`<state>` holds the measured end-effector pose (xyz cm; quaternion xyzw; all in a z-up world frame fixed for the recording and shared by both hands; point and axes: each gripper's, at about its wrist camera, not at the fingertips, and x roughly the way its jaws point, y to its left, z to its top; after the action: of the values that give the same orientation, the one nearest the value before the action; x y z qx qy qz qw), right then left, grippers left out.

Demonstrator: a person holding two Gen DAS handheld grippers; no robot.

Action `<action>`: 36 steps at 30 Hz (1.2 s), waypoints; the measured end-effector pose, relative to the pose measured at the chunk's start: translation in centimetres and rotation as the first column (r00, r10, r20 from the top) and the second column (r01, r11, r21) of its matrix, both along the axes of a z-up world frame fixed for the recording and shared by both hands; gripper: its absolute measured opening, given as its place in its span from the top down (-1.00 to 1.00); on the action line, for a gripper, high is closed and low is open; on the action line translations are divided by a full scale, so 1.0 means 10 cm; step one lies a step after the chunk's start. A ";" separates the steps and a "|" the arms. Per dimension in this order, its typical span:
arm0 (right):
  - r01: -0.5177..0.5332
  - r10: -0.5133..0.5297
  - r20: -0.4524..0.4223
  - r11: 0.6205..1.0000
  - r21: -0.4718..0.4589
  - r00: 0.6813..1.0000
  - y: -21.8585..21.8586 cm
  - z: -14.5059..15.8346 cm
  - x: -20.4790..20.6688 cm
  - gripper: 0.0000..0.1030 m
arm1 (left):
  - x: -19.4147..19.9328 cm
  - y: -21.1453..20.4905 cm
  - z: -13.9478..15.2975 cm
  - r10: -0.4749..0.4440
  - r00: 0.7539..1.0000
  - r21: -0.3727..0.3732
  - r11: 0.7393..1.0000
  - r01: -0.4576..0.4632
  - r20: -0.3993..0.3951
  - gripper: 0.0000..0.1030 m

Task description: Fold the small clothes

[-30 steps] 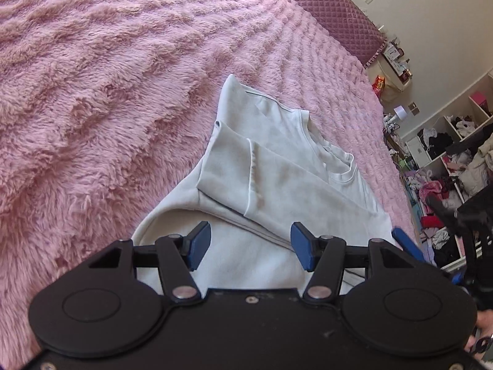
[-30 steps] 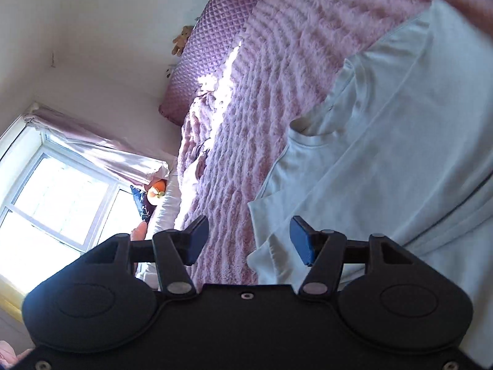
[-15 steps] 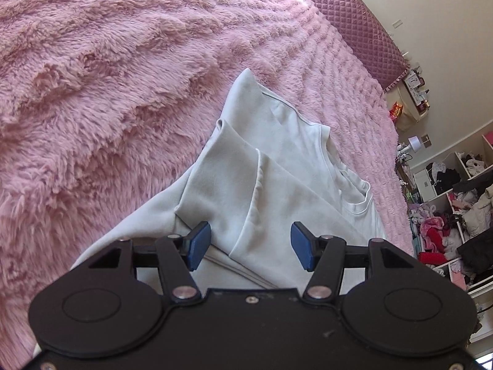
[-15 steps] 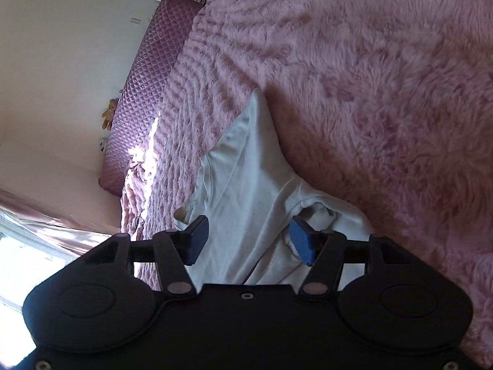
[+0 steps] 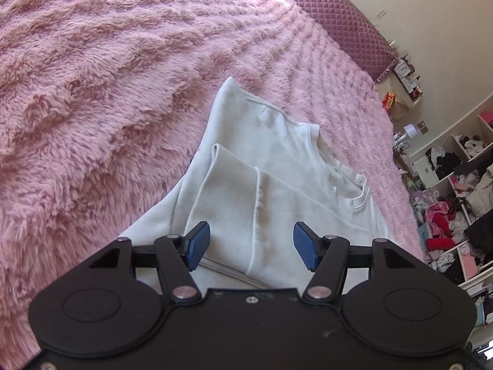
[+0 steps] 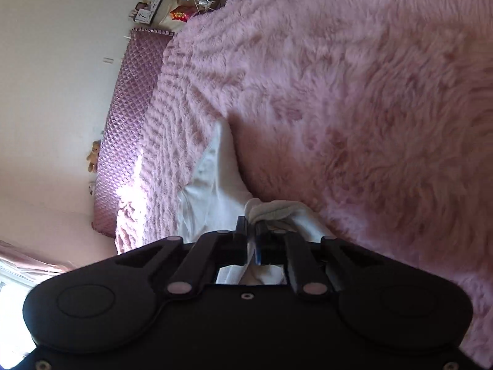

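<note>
A pale grey-white top (image 5: pixel 271 166) lies on the pink fluffy blanket (image 5: pixel 92 92), one sleeve folded across its body and the neckline toward the far right. My left gripper (image 5: pixel 251 245) hovers over the near part of the folded sleeve; its jaws are opening, and the blue pads (image 5: pixel 197 243) stand wide apart, pressing nothing. In the right wrist view the same top (image 6: pixel 215 191) runs away from the camera. My right gripper (image 6: pixel 252 231) is shut on a bunched fold of the top (image 6: pixel 274 211) at its near edge.
A quilted purple headboard (image 5: pixel 332 15) backs the bed. Beyond the bed's right edge stand shelves crammed with clothes (image 5: pixel 456 203) and a cluttered nightstand (image 5: pixel 400 92). The pink blanket (image 6: pixel 369 108) spreads wide to the right of the top.
My right gripper swung down onto the top's edge and shut on a fold of it. My left gripper came closer over the folded sleeve and its pads spread slightly wider.
</note>
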<state>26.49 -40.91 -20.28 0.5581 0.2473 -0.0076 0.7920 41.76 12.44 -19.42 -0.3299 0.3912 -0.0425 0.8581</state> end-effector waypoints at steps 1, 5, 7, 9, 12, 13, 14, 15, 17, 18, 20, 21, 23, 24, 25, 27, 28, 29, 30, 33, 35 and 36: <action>-0.012 0.012 -0.037 1.000 0.006 0.999 -0.02 -0.08 0.03 0.91 | 0.03 0.00 -0.07 -0.009 1.000 0.009 1.000 0.010 -0.021 -0.19; -0.016 0.021 -0.053 0.996 0.085 0.998 -0.09 -0.18 -0.03 0.85 | 0.02 0.00 -0.09 -0.005 1.000 0.015 1.000 0.006 -0.017 -0.19; -0.018 0.018 -0.038 1.000 0.010 0.999 -0.05 0.01 -0.10 0.60 | -0.02 -0.02 0.04 -0.015 1.000 0.009 1.000 0.015 0.018 -0.17; -0.034 0.037 0.023 0.994 -0.101 0.999 0.05 0.24 -0.11 0.60 | -0.05 -0.05 0.18 -0.041 0.996 -0.006 0.999 0.042 0.081 -0.18; -0.097 0.125 0.110 0.968 -0.231 0.986 0.23 0.48 -0.01 0.47 | -0.01 -0.16 0.26 -0.073 0.992 -0.033 0.996 0.077 0.106 -0.20; -0.114 0.149 0.119 0.959 -0.259 0.982 0.28 0.51 0.06 0.42 | 0.02 -0.21 0.24 -0.079 0.992 -0.031 0.996 0.082 0.094 -0.20; -0.128 0.163 0.117 0.955 -0.267 0.980 0.33 0.51 0.12 0.41 | 0.05 -0.26 0.20 -0.081 0.994 -0.024 0.996 0.082 0.069 -0.20; -0.149 0.180 0.101 0.954 -0.258 0.978 0.36 0.47 0.21 0.41 | 0.08 -0.28 0.16 -0.079 0.996 -0.020 0.997 0.080 0.049 -0.20; -0.164 0.181 0.050 0.957 -0.241 0.982 0.38 0.36 0.31 0.41 | 0.12 -0.30 0.04 -0.076 0.997 -0.008 0.997 0.076 -0.018 -0.20; -0.171 0.180 0.015 0.953 -0.249 0.983 0.38 0.29 0.36 0.41 | 0.13 -0.30 -0.03 -0.077 0.996 0.012 0.997 0.078 -0.046 -0.21; -0.163 0.153 -0.056 0.945 -0.283 0.987 0.36 0.16 0.38 0.44 | 0.13 -0.30 -0.14 -0.088 0.994 0.033 0.995 0.090 -0.069 -0.22; -0.169 0.160 -0.058 0.942 -0.289 0.986 0.34 0.10 0.38 0.59 | 0.13 -0.31 -0.15 -0.095 0.993 0.043 0.994 0.098 -0.066 -0.22; -0.167 0.156 -0.062 0.944 -0.283 0.986 0.28 0.06 0.35 0.71 | 0.17 -0.33 -0.10 -0.110 0.990 0.070 0.991 0.117 -0.092 -0.22; -0.165 0.152 -0.069 0.949 -0.270 0.986 0.25 0.09 0.32 0.71 | 0.17 -0.34 -0.05 -0.112 0.988 0.081 0.989 0.121 -0.106 -0.22; -0.169 0.153 -0.079 0.951 -0.259 0.985 0.22 0.14 0.29 0.68 | 0.17 -0.35 0.03 -0.116 0.986 0.091 0.988 0.127 -0.120 -0.21; -0.188 0.161 -0.119 0.946 -0.263 0.980 0.17 0.32 0.12 0.37 | 0.03 -0.29 0.26 -0.132 0.987 0.100 0.985 0.141 -0.096 -0.21; -0.203 0.178 -0.111 0.937 -0.285 0.978 0.18 0.43 0.01 0.25 | -0.08 -0.23 0.36 -0.144 0.987 0.102 0.983 0.151 -0.071 -0.22; -0.225 0.209 -0.083 0.924 -0.309 0.974 0.17 0.55 -0.16 0.22 | -0.23 -0.15 0.48 -0.164 0.985 0.105 0.980 0.168 -0.047 -0.22; -0.243 0.237 -0.061 0.913 -0.327 0.970 0.16 0.63 -0.32 0.16 | -0.36 -0.10 0.55 -0.181 0.983 0.109 0.977 0.184 -0.034 -0.22; -0.326 0.337 -0.035 0.871 -0.366 0.941 0.11 0.80 -0.93 0.04 | -0.95 0.18 0.72 -0.218 0.976 0.118 0.969 0.217 -0.009 -0.23; -0.377 0.388 -0.053 0.842 -0.386 0.920 0.08 0.81 -1.37 0.04 | -1.40 0.41 0.71 -0.219 0.976 0.097 0.971 0.219 -0.005 -0.24; -0.400 0.407 -0.067 0.831 -0.387 0.911 0.07 0.77 -1.55 0.03 | -1.67 0.55 0.65 -0.218 0.976 0.079 0.973 0.219 -0.014 -0.24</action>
<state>11.00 -40.26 -12.56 0.3235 0.3454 0.1154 0.8733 25.11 17.93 -12.91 -0.2504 0.4290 -0.1200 0.8596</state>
